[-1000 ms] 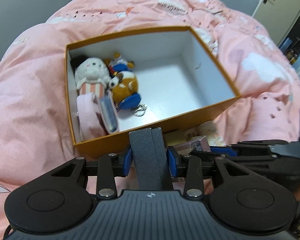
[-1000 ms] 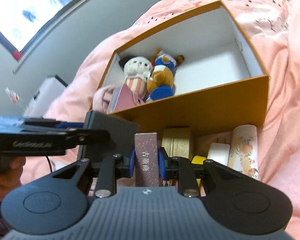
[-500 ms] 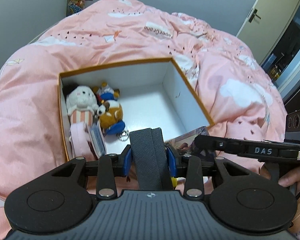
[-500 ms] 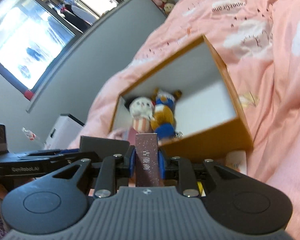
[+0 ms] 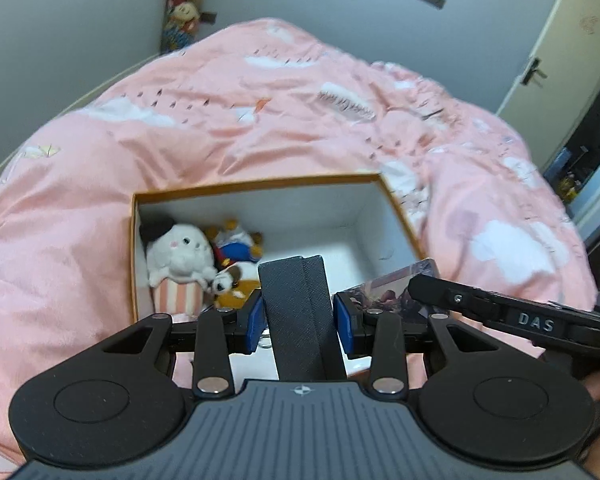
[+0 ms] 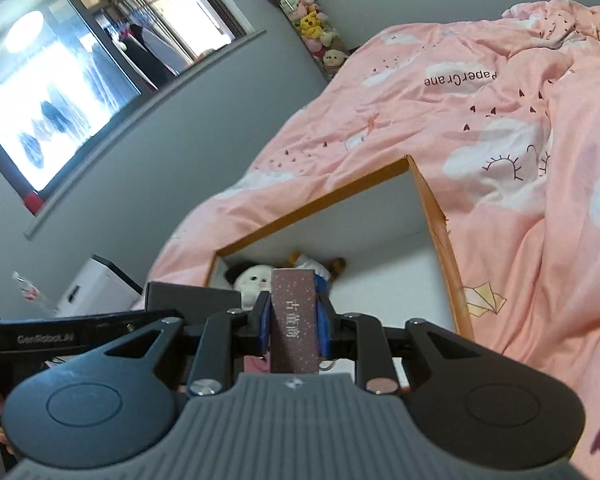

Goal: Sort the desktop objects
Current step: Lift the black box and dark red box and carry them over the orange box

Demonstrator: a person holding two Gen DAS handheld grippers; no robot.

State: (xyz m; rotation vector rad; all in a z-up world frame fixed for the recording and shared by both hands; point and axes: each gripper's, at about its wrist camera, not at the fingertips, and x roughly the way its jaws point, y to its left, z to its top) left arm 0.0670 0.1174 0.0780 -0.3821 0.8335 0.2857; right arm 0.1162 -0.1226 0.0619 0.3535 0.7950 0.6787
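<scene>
An orange box with a white inside (image 5: 260, 185) (image 6: 440, 224) lies on the pink bed. At its left end lie a white plush (image 5: 178, 254) (image 6: 252, 278) and a brown and blue plush (image 5: 236, 240). My left gripper (image 5: 300, 316) is shut on a dark grey textured case (image 5: 300, 312), held above the box's near side. My right gripper (image 6: 292, 326) is shut on a maroon box with white characters (image 6: 293, 324), also above the box's near edge. The right gripper and its maroon box (image 5: 392, 290) show at the right of the left wrist view.
The pink quilt (image 5: 280, 120) (image 6: 520, 140) surrounds the box. A grey wall, a window (image 6: 60, 92) and hanging plush toys (image 6: 312, 28) are behind. A door (image 5: 556, 48) is at the far right. A white appliance (image 6: 96, 288) stands left of the bed.
Both grippers have risen and moved forward over the box with their loads. The items in front of the box have dropped out of view.
</scene>
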